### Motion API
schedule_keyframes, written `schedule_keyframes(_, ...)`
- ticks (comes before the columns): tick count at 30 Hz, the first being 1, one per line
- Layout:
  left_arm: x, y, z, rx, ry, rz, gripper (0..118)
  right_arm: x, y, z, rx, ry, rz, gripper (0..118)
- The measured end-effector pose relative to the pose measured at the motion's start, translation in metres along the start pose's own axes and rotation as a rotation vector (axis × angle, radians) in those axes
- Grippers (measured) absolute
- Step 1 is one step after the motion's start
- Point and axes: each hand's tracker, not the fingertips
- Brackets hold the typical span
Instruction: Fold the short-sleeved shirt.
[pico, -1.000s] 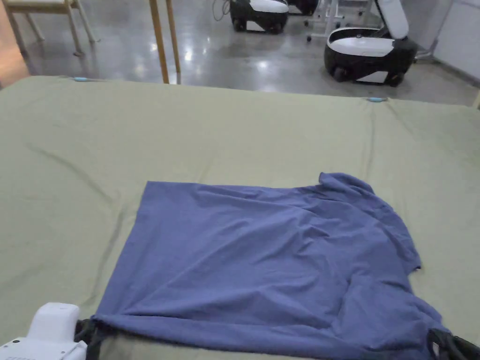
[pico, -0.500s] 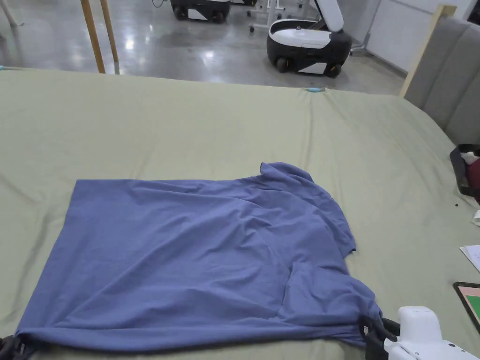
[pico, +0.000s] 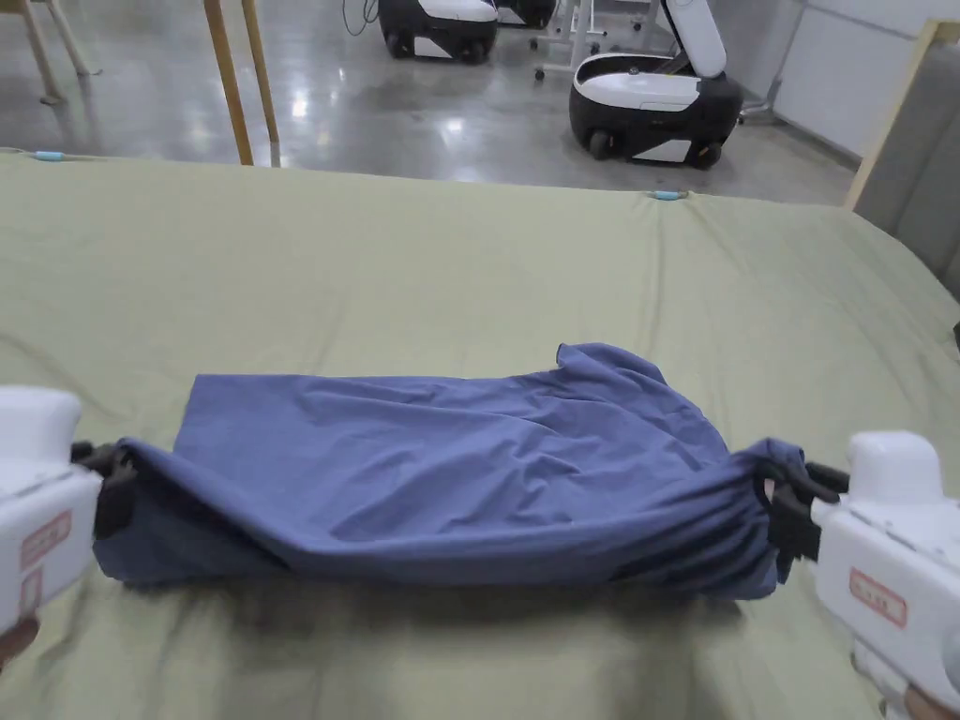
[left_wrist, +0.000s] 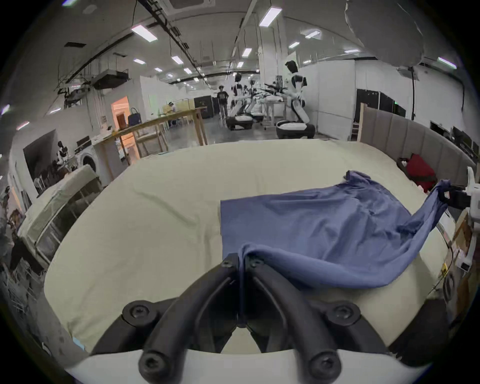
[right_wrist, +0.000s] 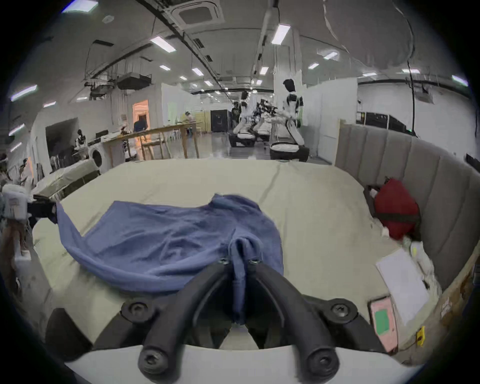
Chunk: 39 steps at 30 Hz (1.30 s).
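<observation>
A blue short-sleeved shirt (pico: 450, 478) lies on the green-covered bed (pico: 422, 253), its near edge lifted off the sheet and sagging between my two grippers. My left gripper (pico: 111, 464) is shut on the shirt's left near corner; in the left gripper view the jaws (left_wrist: 241, 262) pinch the fabric (left_wrist: 324, 228). My right gripper (pico: 783, 497) is shut on the right near corner, with bunched cloth (right_wrist: 240, 259) between its jaws (right_wrist: 239, 262). The far edge and one sleeve (pico: 609, 366) still rest on the bed.
A padded headboard (right_wrist: 415, 176) runs along the bed's right side, with a red bag (right_wrist: 394, 207), white paper (right_wrist: 400, 280) and a phone (right_wrist: 381, 319) beside it. Wheeled robot bases (pico: 652, 103) and wooden table legs (pico: 239, 80) stand on the floor beyond the bed.
Both grippers have risen and moved away from me, carrying the shirt's near edge up and over toward its far edge. The head camera has also shifted.
</observation>
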Motion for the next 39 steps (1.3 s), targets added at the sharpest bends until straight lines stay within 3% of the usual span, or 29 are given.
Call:
schedule_keyframes(5, -0.005, 0.028, -0.100, -0.227, 0.067, -0.019, 1, 0.012, 0.015, -0.090, -0.136, -0.034, -0.002, 6)
schedule_keyframes(8, -0.010, 0.020, -0.138, -0.318, 0.053, 0.028, 1, 0.021, 0.008, -0.127, -0.217, -0.036, -0.056, 6)
schedule_keyframes(9, -0.011, 0.018, -0.145, -0.329, 0.036, 0.053, 1, 0.020, 0.005, -0.131, -0.221, -0.042, -0.066, 8)
schedule_keyframes(10, -0.010, 0.016, -0.147, -0.317, 0.034, 0.051, 8, 0.021, 0.002, -0.135, -0.221, -0.043, -0.067, 21)
schedule_keyframes(11, -0.007, 0.013, -0.146, -0.302, 0.034, 0.046, 26, 0.021, 0.000, -0.136, -0.218, -0.039, -0.069, 54)
schedule_keyframes(12, -0.005, 0.012, -0.143, -0.283, 0.040, 0.043, 80, 0.022, -0.003, -0.135, -0.207, -0.034, -0.071, 104)
schedule_keyframes(13, -0.003, 0.012, -0.137, -0.270, 0.054, 0.030, 114, 0.022, -0.005, -0.129, -0.204, -0.034, -0.066, 113)
schedule_keyframes(14, -0.002, 0.011, -0.129, -0.250, 0.054, 0.025, 117, 0.023, -0.006, -0.122, -0.208, -0.018, -0.065, 110)
schedule_keyframes(15, -0.001, 0.007, -0.110, -0.199, 0.047, 0.027, 109, 0.022, -0.008, -0.108, -0.164, 0.026, -0.068, 110)
schedule_keyframes(20, 0.018, -0.037, -0.003, 0.026, 0.014, 0.001, 109, -0.002, -0.039, -0.012, -0.024, 0.052, -0.055, 110)
schedule_keyframes(23, 0.028, -0.083, 0.035, 0.051, 0.038, 0.003, 109, -0.024, -0.073, 0.031, -0.033, 0.027, 0.002, 109)
schedule_keyframes(24, 0.031, -0.096, 0.046, 0.048, 0.035, 0.008, 104, -0.027, -0.082, 0.041, -0.034, 0.035, -0.003, 97)
schedule_keyframes(25, 0.034, -0.110, 0.055, 0.040, 0.007, 0.029, 87, -0.032, -0.090, 0.050, -0.034, 0.047, -0.015, 69)
schedule_keyframes(26, 0.035, -0.122, 0.062, 0.053, -0.038, 0.053, 41, -0.035, -0.095, 0.056, -0.042, 0.039, -0.060, 34)
schedule_keyframes(27, 0.037, -0.131, 0.063, 0.011, -0.043, 0.064, 0, -0.038, -0.101, 0.059, -0.053, 0.023, -0.088, 9)
schedule_keyframes(28, 0.037, -0.143, 0.064, -0.070, 0.020, 0.073, 0, -0.040, -0.105, 0.064, -0.046, 0.027, -0.081, 9)
schedule_keyframes(30, 0.030, -0.151, 0.065, -0.055, -0.036, 0.104, 0, -0.044, -0.108, 0.067, -0.046, 0.058, -0.071, 9)
schedule_keyframes(36, 0.009, -0.143, 0.053, -0.061, -0.004, 0.150, 0, -0.047, -0.105, 0.072, -0.048, 0.049, -0.056, 9)
schedule_keyframes(37, 0.005, -0.140, 0.049, -0.061, -0.002, 0.158, 13, -0.047, -0.105, 0.072, -0.048, 0.048, -0.056, 9)
schedule_keyframes(38, 0.004, -0.134, 0.042, -0.063, 0.002, 0.170, 40, -0.046, -0.105, 0.072, -0.050, 0.047, -0.057, 9)
schedule_keyframes(39, 0.003, -0.129, 0.035, -0.072, 0.018, 0.176, 96, -0.045, -0.105, 0.071, -0.053, 0.047, -0.058, 9)
